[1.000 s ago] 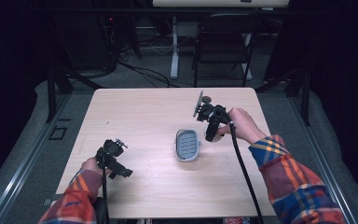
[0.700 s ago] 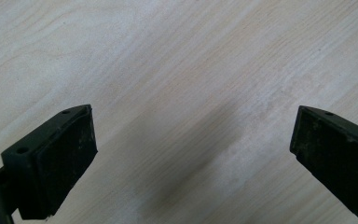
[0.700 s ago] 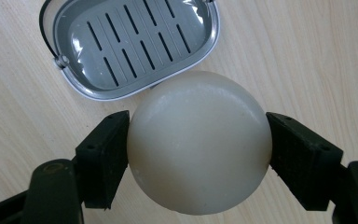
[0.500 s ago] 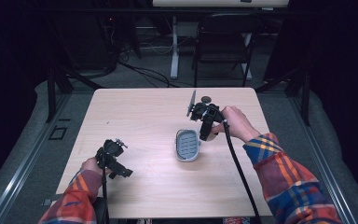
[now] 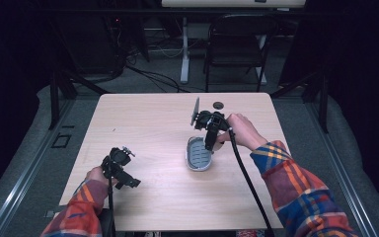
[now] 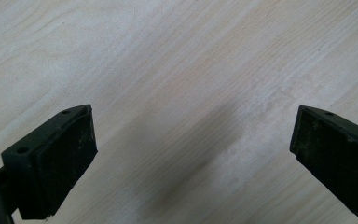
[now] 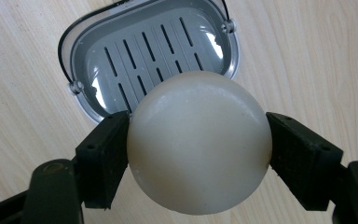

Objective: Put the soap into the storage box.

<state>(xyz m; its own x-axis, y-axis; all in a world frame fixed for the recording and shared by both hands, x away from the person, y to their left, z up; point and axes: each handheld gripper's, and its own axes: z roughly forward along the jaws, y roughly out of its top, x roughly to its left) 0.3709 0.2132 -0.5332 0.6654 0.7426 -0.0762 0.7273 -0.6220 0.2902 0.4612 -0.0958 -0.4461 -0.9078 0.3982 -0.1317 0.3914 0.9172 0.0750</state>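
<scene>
Brought over the soap dish (image 5: 199,153), the right gripper (image 7: 198,144) is clenched on a pale soap bar (image 7: 199,142), held above for lowering in; left gripper (image 6: 191,144) released, well apart.

Right gripper (image 5: 210,146) points down, fingers clamped – left gripper (image 6: 191,154) fingers wide apart.

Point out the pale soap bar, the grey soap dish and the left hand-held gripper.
pale soap bar (image 7: 198,140), right gripper view, middle of its rounded face.
grey soap dish (image 7: 156,51), right gripper view, slotted floor.
left hand-held gripper (image 6: 191,154), left gripper view, midway between its open jaws.
</scene>
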